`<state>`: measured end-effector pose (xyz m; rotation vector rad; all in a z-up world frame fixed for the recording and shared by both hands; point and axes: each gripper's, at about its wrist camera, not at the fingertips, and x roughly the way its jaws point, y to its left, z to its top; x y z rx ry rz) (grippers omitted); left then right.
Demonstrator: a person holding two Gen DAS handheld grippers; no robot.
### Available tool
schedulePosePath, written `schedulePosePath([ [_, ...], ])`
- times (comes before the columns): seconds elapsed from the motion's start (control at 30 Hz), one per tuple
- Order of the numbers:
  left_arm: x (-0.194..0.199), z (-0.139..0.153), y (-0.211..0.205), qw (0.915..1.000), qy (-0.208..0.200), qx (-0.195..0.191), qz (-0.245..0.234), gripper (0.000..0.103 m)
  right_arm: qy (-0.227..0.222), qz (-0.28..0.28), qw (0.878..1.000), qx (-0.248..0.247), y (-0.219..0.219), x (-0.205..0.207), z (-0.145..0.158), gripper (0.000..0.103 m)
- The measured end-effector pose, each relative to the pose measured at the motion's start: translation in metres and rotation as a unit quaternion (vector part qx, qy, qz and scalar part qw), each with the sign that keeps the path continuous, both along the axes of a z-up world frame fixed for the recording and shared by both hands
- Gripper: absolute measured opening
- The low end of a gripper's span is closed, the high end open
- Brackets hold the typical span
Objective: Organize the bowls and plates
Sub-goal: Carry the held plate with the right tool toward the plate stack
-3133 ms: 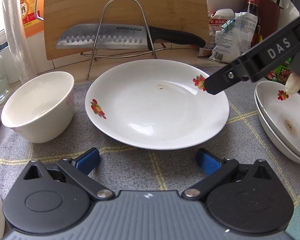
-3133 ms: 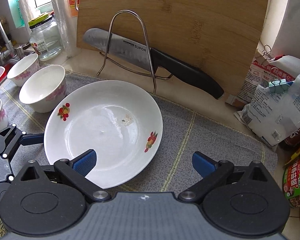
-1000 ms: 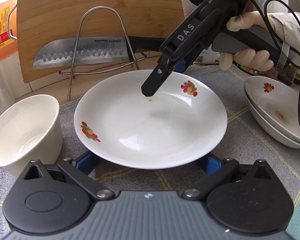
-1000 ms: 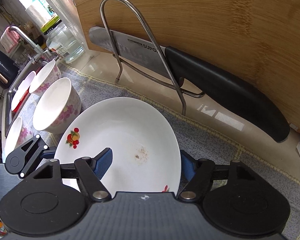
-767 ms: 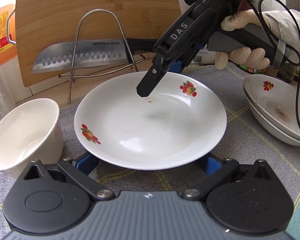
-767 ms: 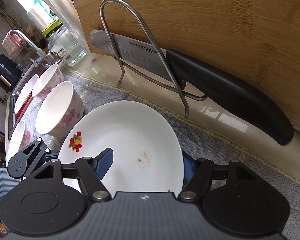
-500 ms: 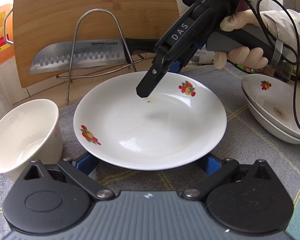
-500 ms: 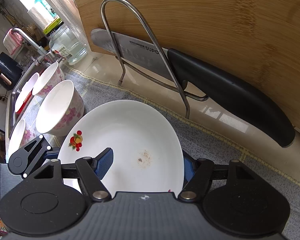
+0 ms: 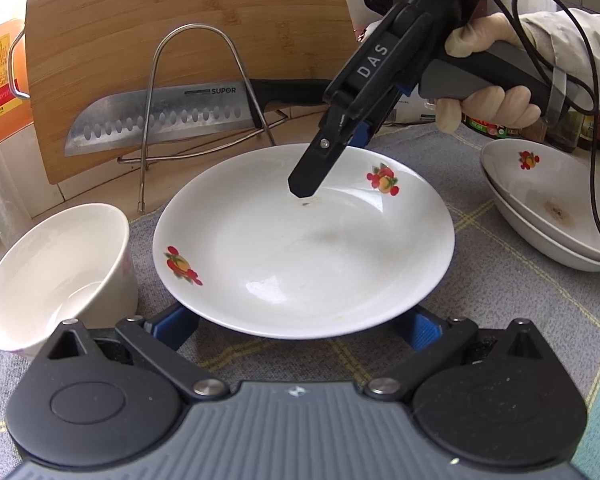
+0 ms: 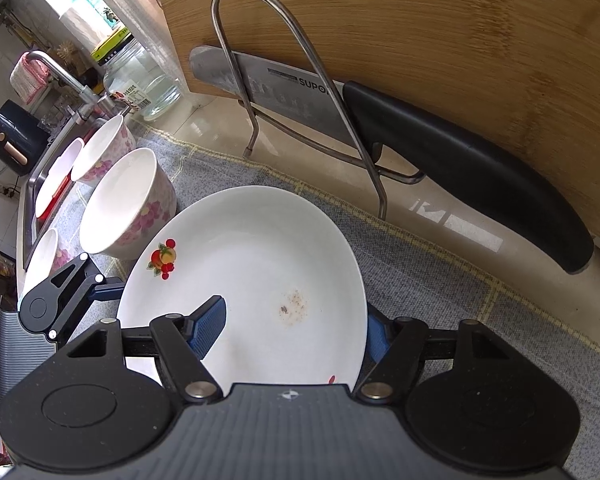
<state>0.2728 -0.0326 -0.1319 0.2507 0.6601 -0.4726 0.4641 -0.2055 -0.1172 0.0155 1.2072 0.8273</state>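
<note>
Currently catalogued:
Right gripper (image 10: 292, 332): tilted steeply down, jaws straddling far rim of white round ceramic plate (image 9: 300, 240), one blue pad inside, one outside; contact unclear.
Left gripper (image 9: 300, 326): jaws wide, blue ribbed pads under near rim.
Plate: glossy, fruit decals, on grey woven mat (image 9: 500, 304).
White ceramic bowl (image 9: 56, 268): beside plate.
</note>
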Motion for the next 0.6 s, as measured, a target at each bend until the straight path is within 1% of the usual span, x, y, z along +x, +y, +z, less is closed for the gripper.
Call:
schedulePosePath([
  [0.17, -0.001, 0.000, 0.000, 1.0000, -0.004, 0.000, -0.001, 0.103, -0.004, -0.004, 1.000, 0.014, 0.002, 0.007, -0.001, 0.076],
  [0.3, -0.002, 0.000, 0.000, 1.0000, -0.005, 0.001, 0.000, 0.103, -0.005, -0.003, 1.000, 0.014, 0.003, 0.009, -0.001, 0.076],
  [0.47, -0.002, 0.002, 0.001, 1.0000, -0.004, 0.007, 0.000, 0.103, -0.006, -0.001, 1.000, 0.006, 0.005, 0.004, 0.001, 0.076],
  [0.6, -0.003, 0.003, 0.001, 0.9999, -0.004, 0.012, 0.001, 0.103, -0.004, -0.010, 1.000, 0.010, 0.003, -0.002, 0.002, 0.076],
])
